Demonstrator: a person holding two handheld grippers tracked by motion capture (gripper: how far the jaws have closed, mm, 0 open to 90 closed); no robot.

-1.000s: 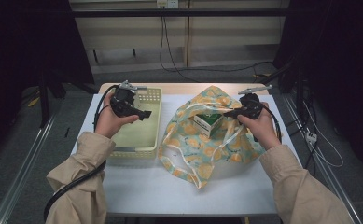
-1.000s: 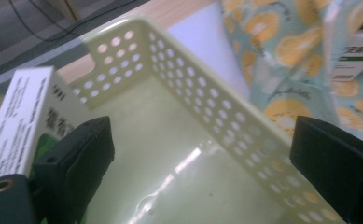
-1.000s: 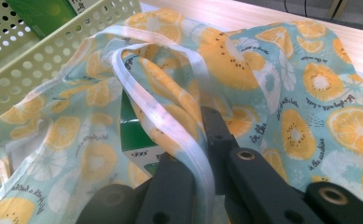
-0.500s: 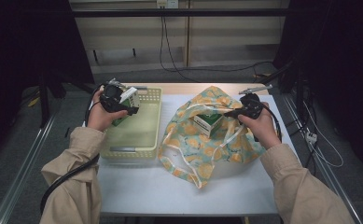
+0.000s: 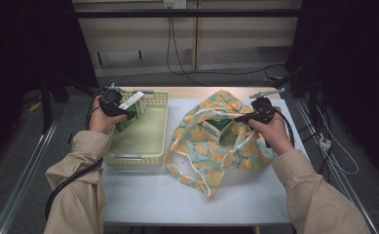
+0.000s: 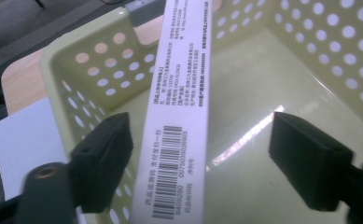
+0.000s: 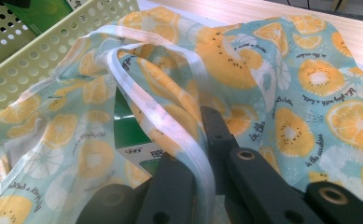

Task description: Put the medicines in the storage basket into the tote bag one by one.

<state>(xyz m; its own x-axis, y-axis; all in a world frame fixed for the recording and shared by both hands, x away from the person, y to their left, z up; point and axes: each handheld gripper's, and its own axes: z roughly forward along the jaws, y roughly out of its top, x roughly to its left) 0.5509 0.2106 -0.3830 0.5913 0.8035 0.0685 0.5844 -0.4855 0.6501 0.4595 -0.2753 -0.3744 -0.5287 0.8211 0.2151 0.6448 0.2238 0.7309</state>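
Observation:
A white and green carton (image 6: 181, 107) stands tilted in the pale yellow perforated basket (image 5: 143, 141), near its far left corner. My left gripper (image 5: 123, 113) reaches around the carton (image 5: 132, 108). In the left gripper view its jaws (image 6: 198, 149) have just been closing: the left pad is beside the carton and the right pad is well clear of it. My right gripper (image 5: 240, 118) is shut on the white-trimmed rim of the fruit-print cloth bag (image 5: 226, 151). It holds the bag's mouth up (image 7: 207, 135). A second green and white box (image 5: 216, 129) sits inside the bag.
The basket stands at the left of the white table (image 5: 187, 200), with the bag right of it. A wooden strip (image 5: 187, 92) runs along the far edge. Cables trail on the floor beyond. The basket's wall (image 7: 39, 46) is next to the bag in the right gripper view.
My left hand has moved left and slightly down over the basket, and the carton now stands between its jaws. The right hand and the bag have stayed still.

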